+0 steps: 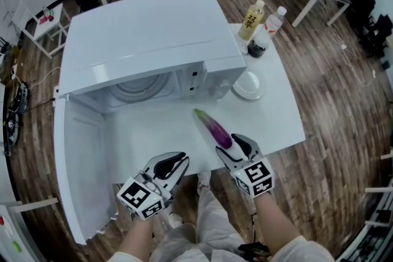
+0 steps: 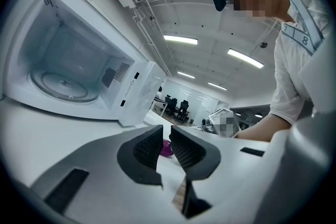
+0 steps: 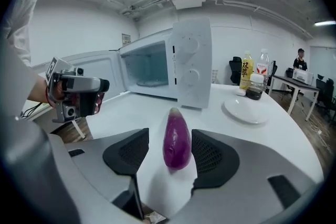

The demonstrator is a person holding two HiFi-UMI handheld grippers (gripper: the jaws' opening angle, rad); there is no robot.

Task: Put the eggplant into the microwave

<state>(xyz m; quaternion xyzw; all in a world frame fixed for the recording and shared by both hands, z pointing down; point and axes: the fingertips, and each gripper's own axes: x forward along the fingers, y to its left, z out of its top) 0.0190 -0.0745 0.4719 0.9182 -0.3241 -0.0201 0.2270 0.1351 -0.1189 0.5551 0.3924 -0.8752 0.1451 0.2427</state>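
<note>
The purple eggplant [image 1: 214,127] with a green stem end lies on the white table [image 1: 276,126], in front of the white microwave [image 1: 147,40]. The microwave's door [image 1: 77,162] hangs wide open to the left, showing the glass turntable [image 2: 63,84]. My right gripper [image 1: 232,145] is open, its jaws on either side of the eggplant's [image 3: 176,139] near end without squeezing it. My left gripper [image 1: 175,164] hovers at the table's near edge, left of the eggplant [image 2: 167,147], with its jaws shut to a thin slit and nothing in them.
A white plate [image 1: 249,86] sits right of the microwave. Behind it stand a yellow-label bottle [image 1: 252,18], a clear bottle [image 1: 274,20] and a dark jar [image 1: 258,46]. The table's front edge is just under both grippers. Office desks and chairs stand beyond.
</note>
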